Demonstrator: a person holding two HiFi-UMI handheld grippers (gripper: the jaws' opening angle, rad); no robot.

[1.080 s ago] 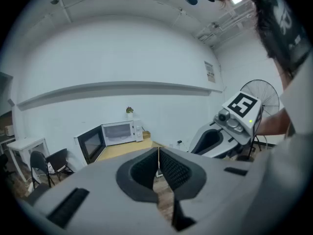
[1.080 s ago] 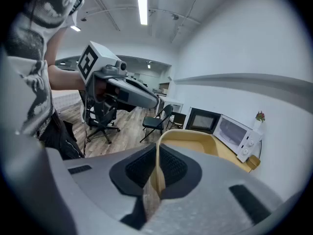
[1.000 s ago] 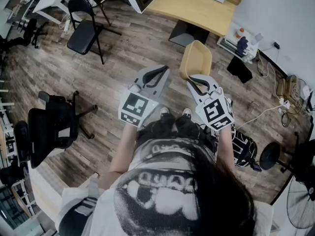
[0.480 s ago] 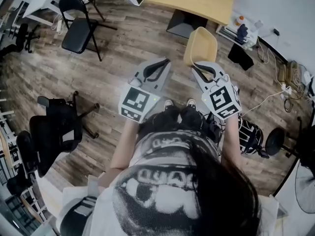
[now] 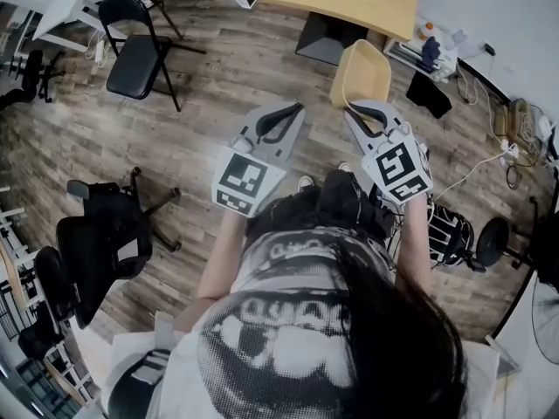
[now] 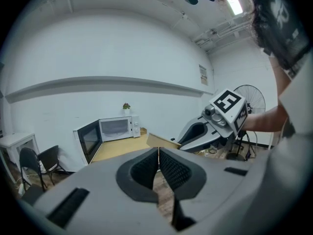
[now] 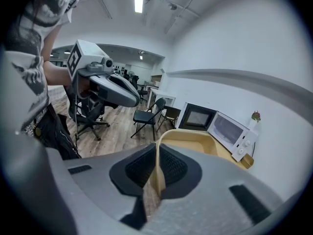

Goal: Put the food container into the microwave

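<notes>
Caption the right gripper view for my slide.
Right gripper clamped on the rim of the tan food container, facing the open-doored microwave ahead.

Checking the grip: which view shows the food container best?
The right gripper view: the food container sits centre, its wall pinched in the right gripper. The head view shows its tan outline from above, small. The left gripper view shows only a corner beyond the shut left gripper.

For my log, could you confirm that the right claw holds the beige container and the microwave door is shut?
The microwave door is open, not shut, as the left gripper view shows; the right claw does hold the beige container.
</notes>
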